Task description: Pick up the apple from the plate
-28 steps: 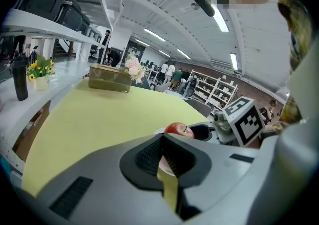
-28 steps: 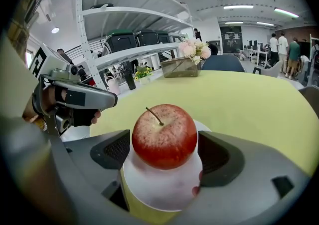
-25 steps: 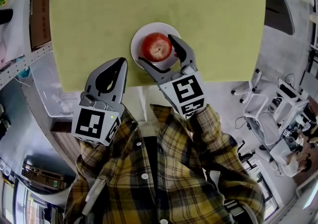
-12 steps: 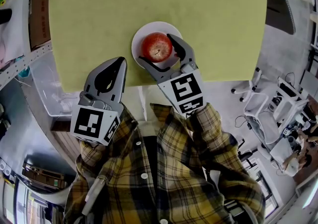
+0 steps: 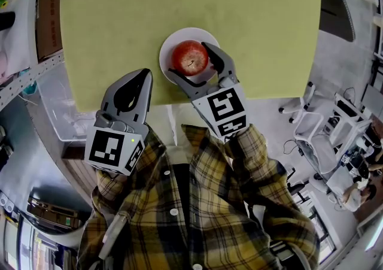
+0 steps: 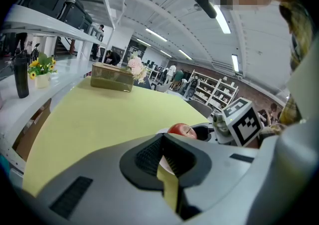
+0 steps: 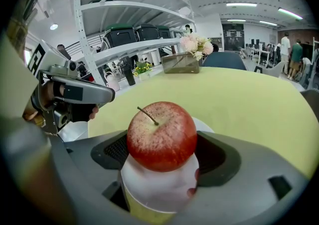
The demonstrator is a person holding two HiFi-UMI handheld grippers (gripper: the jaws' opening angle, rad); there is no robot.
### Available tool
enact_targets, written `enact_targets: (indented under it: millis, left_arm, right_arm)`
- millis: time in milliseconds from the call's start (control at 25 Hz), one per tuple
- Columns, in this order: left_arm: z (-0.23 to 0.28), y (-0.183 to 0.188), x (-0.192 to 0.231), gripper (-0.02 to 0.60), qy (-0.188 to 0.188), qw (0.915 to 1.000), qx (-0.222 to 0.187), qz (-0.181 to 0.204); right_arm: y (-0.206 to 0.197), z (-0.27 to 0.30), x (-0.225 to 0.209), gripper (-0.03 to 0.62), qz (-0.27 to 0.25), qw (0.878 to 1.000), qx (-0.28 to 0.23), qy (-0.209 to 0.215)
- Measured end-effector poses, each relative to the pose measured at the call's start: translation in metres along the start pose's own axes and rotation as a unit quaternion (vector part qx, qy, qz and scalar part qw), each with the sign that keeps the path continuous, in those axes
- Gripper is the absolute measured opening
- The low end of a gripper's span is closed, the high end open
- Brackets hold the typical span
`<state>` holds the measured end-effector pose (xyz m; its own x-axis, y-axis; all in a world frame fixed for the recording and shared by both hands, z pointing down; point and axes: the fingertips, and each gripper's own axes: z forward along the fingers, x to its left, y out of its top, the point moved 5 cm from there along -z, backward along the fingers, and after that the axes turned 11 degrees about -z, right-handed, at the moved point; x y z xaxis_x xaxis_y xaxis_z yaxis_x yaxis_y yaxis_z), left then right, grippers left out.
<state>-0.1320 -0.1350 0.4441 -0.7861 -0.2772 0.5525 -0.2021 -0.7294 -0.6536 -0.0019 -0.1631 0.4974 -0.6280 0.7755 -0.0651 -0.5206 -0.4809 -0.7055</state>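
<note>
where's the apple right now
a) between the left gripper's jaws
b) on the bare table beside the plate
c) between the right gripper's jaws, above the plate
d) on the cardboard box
c: the right gripper view shows the apple between the jaws of the right gripper, which press on both its sides, with the white plate beneath it. The left gripper is shut on nothing, off to the side.
</note>
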Motion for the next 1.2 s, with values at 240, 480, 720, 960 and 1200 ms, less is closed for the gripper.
enact_targets:
  millis: [240,480,720,960,1200]
  left_arm:
    - [-0.001,0.008,-0.009,0.006,-0.004,1.0,-0.006,0.005]
    - [-0.003,0.029,-0.016,0.006,-0.013,0.9996,-0.019,0.019]
    - [-0.01,0.056,-0.03,0.006,-0.025,0.9982,-0.04,0.037]
    - [-0.021,0.079,-0.044,0.006,-0.039,0.9957,-0.059,0.06]
    - [-0.033,0.098,-0.063,0.006,-0.045,0.9932,-0.072,0.081]
  right_arm:
    - [0.004,-0.008,-0.004,0.396,0.008,1.0,-0.001,0.001]
    - [0.022,-0.018,-0.009,0.396,0.011,1.0,-0.011,-0.003]
    - [0.043,-0.038,-0.008,0.396,0.014,1.0,-0.019,-0.004]
    - [0.063,-0.06,-0.001,0.396,0.012,0.999,-0.037,-0.012]
    - [0.082,-0.087,0.003,0.396,0.013,0.998,-0.056,-0.015]
